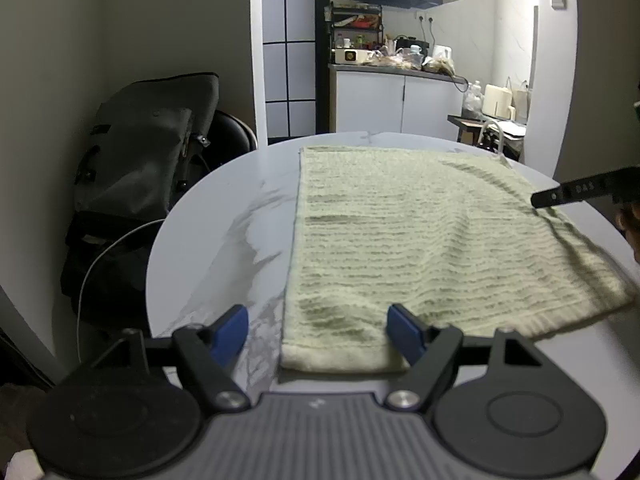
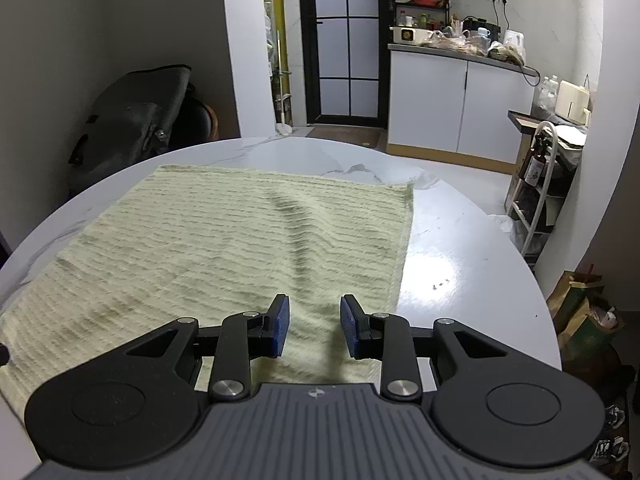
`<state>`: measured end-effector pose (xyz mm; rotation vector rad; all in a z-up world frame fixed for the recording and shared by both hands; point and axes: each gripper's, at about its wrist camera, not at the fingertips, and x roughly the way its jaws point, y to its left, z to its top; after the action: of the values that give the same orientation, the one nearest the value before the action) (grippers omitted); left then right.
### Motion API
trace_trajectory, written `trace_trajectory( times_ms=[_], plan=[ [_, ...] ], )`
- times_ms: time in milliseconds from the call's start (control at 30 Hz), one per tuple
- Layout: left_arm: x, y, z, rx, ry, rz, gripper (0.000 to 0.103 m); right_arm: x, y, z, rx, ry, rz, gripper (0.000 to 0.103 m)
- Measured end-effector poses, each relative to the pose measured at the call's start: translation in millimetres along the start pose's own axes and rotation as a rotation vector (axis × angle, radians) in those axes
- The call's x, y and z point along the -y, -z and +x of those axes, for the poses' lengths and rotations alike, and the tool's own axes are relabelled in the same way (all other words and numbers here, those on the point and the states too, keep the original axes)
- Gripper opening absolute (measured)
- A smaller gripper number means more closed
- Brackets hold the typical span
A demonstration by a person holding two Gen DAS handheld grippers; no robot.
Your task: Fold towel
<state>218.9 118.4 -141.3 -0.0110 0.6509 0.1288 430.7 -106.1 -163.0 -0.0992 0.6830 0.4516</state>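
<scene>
Towel (image 1: 420,232) crease (image 2: 298,232) only in right-wrist view

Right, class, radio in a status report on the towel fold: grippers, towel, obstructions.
Left gripper open at near corner. Right gripper open over near edge. Green towel flat on marble table, unfolded. Nothing in the way.

A pale green ribbed towel (image 1: 420,240) lies flat on the round white marble surface (image 1: 224,240). The left gripper (image 1: 320,334) stands wide open around its near corner, apparently not pressing it.
</scene>
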Motion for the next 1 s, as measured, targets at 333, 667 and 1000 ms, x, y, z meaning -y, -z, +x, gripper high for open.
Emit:
trace_trajectory(
  times_ms=[333, 667, 1000],
  plan=[
    [11.5, 7.6, -12.0, -0.003, 0.017, 0.013, 0.079, -1.0, 17.8, -22.6, -0.006, -0.037, -0.005, 0.032],
    [24.0, 15.9, -21.8, 0.016, 0.029, 0.019, 0.079, 4.0, 33.6, -49.0, -0.001, -0.038, -0.006, 0.032],
    [32.4, 21.7, -31.0, 0.019, 0.048, 0.024, 0.079, 0.7, 38.5, -70.7, 0.014, -0.059, -0.006, 0.032]
  ],
)
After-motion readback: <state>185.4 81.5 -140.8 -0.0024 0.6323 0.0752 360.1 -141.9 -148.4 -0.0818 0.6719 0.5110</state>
